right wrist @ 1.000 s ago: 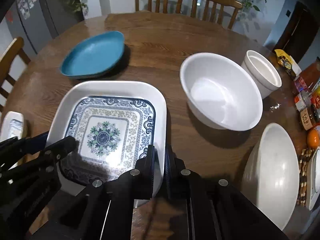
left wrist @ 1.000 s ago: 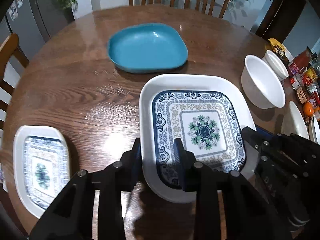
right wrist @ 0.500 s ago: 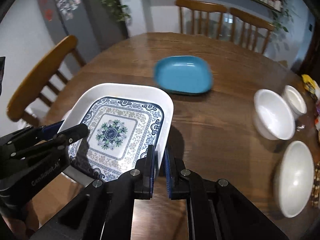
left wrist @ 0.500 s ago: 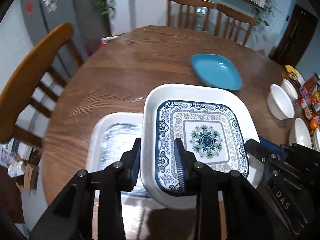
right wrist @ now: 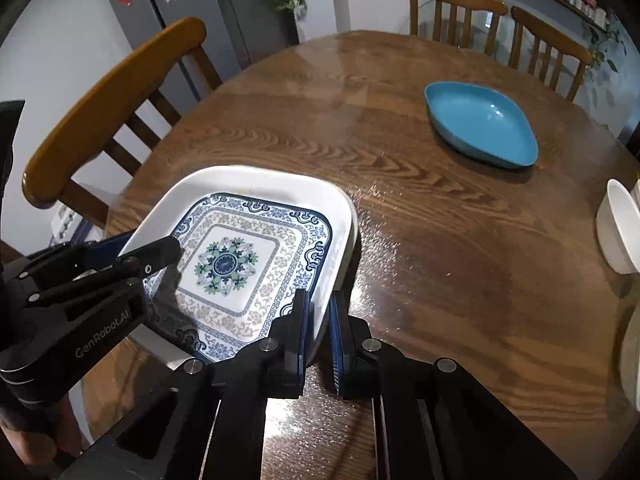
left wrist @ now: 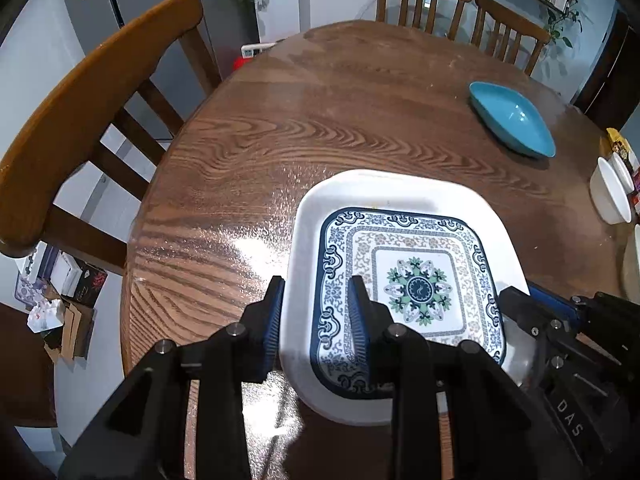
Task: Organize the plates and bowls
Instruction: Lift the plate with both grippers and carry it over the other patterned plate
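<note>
Left wrist view: the left gripper (left wrist: 316, 312) has its jaws closed down on the left rim of the patterned plate (left wrist: 404, 276), one finger outside the rim and one over the blue border. The plate sits near the table's (left wrist: 320, 120) near-left edge, close to the chair (left wrist: 92, 92). On the plate's right side the right gripper (left wrist: 520, 304) comes in and clamps the other rim.

From the right wrist, same deal: the right gripper (right wrist: 318, 320) is pinched nearly shut with just the plate's (right wrist: 240, 256) thin rim between the blue pads, and the left gripper (right wrist: 160, 250) has the far side, one finger lying across the pattern. Under the plate's right edge there's a second white rim peeking out, so it looks like it's sitting on another plate, though I can't say for sure from this angle. I also can't tell if it's fully resting or held slightly up.

The blue dish (right wrist: 480, 124) is well apart, off toward the far right of the table (right wrist: 440, 240). A white bowl (right wrist: 618, 228) sits at the right edge, and in the left wrist view there are two white bowls (left wrist: 610, 196) nested or just beside each other there, too squished by the fisheye to tell which. Two more chairs (left wrist: 460, 4) stand at the far side.
</note>
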A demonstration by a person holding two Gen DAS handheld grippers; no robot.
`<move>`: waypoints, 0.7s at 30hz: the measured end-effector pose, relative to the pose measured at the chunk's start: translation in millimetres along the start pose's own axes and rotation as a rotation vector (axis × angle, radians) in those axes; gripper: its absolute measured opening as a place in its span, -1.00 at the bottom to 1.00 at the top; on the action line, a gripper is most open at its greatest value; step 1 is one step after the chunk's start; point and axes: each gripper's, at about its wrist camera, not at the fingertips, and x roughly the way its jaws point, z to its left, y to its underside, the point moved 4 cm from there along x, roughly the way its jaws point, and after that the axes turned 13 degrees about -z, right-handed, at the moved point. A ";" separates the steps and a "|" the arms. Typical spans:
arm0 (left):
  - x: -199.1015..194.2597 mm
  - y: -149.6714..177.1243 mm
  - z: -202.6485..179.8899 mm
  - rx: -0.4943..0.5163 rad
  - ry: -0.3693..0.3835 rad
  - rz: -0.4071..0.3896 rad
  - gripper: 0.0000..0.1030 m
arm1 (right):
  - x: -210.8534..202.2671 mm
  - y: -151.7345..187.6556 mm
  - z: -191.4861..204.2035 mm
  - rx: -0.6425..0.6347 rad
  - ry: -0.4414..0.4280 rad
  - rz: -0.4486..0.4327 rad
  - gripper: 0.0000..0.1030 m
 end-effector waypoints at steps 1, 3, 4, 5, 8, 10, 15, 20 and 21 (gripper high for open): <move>1.5 1.9 0.9 0.003 0.002 0.001 -0.44 | 1.3 1.2 -0.1 -0.003 0.007 0.003 -0.78; 4.5 2.5 -0.9 0.025 -0.003 0.002 -0.45 | 3.3 2.0 0.0 -0.011 0.021 -0.002 -0.78; 5.7 4.8 1.1 0.030 -0.007 0.003 -0.45 | 4.7 2.2 0.5 -0.016 0.030 0.001 -0.78; 5.4 5.1 0.0 0.039 -0.015 -0.005 -0.45 | 6.7 1.6 2.0 -0.018 0.034 0.003 -0.78; 6.9 6.1 0.3 0.051 -0.025 -0.007 -0.45 | 8.6 2.0 4.8 -0.039 0.046 0.002 -0.78; 8.4 7.1 2.9 0.042 -0.023 -0.003 -0.45 | 7.8 1.1 5.0 -0.043 0.047 -0.002 -0.78; 8.1 6.5 2.2 0.047 -0.030 -0.007 -0.45 | 10.4 0.4 7.6 -0.049 0.052 0.000 -0.78; 7.6 5.6 1.8 0.050 -0.035 -0.004 -0.45 | 11.5 -0.8 7.5 -0.046 0.046 0.003 -0.78; 7.5 5.5 1.8 0.051 -0.036 -0.004 -0.45 | 11.5 -0.9 7.5 -0.047 0.046 0.003 -0.78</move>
